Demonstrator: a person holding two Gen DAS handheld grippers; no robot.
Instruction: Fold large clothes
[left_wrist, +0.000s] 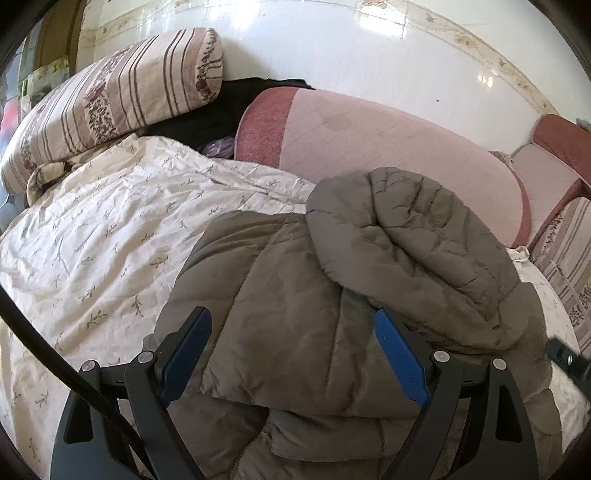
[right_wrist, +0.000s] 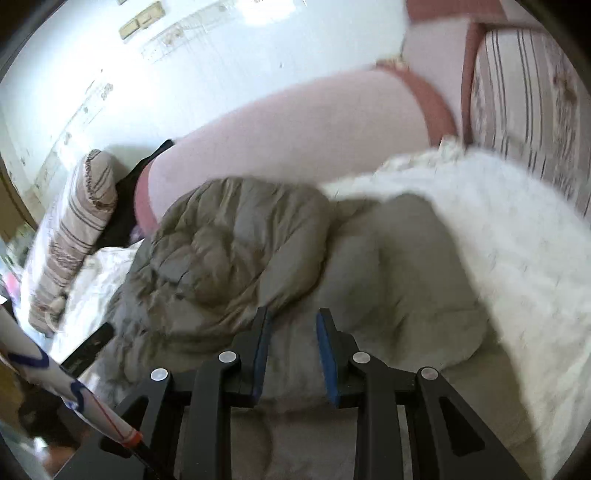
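Observation:
A grey-brown quilted puffer jacket (left_wrist: 332, 280) lies bunched on a cream floral quilt (left_wrist: 110, 229). Its hood or upper part is folded over into a rounded heap. My left gripper (left_wrist: 293, 328) is wide open just above the jacket's near edge, with the blue pads either side of a quilted panel. In the right wrist view, which is blurred, the same jacket (right_wrist: 240, 236) fills the centre. My right gripper (right_wrist: 293, 323) hangs over it, part open with a narrow gap, and holds nothing I can see.
A pink bolster cushion (left_wrist: 388, 147) runs along the white tiled wall behind the jacket. A striped pillow (left_wrist: 122, 92) lies at the far left over a black garment (left_wrist: 207, 118). A striped headboard (right_wrist: 524, 110) stands at the right.

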